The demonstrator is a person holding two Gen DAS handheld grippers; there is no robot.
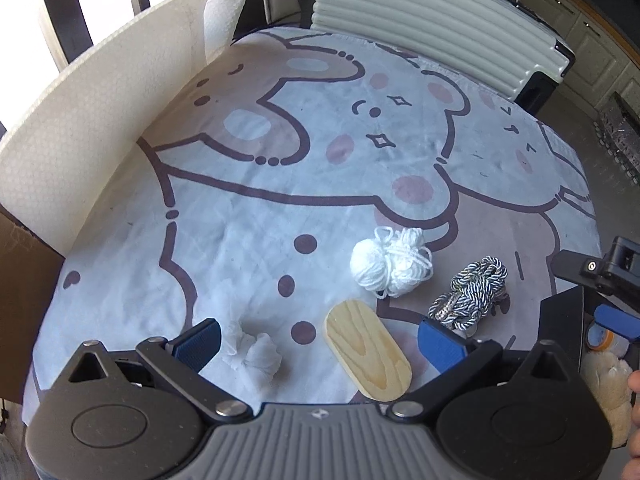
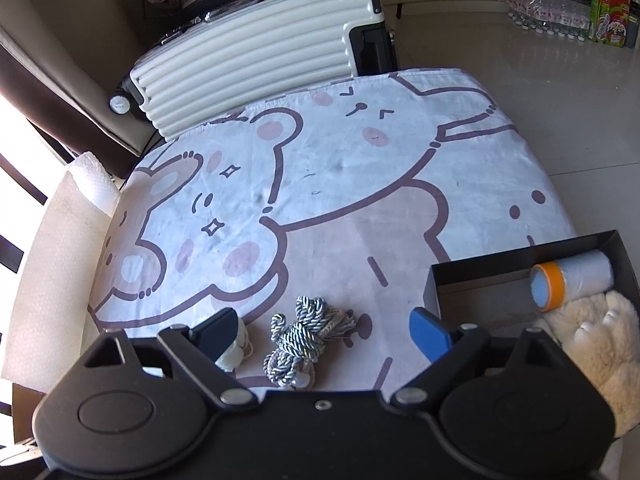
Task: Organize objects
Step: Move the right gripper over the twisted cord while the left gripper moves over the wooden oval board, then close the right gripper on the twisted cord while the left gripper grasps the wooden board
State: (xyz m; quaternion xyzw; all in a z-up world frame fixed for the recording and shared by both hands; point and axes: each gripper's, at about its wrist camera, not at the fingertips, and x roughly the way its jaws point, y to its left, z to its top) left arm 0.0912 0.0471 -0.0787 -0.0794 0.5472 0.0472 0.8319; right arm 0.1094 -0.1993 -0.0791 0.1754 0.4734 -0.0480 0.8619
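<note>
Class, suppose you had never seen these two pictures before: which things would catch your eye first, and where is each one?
First, the cartoon bear cloth that covers the whole table. On it, near the camera, lie a white yarn ball, a striped blue-and-white twisted cord bundle and an oval pale wooden board. At the table's right edge, a black open box holds an orange-rimmed film roll and a fluffy cream paw toy.

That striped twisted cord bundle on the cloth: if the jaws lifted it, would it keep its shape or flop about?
The striped cord bundle would probably sag, since it is loosely coiled rope with loops sticking out. It looks light for its bulk. A loose loop might trail or unwind, as nothing visibly ties it. It is unlikely to roll, lying flat on the printed cloth.
</note>
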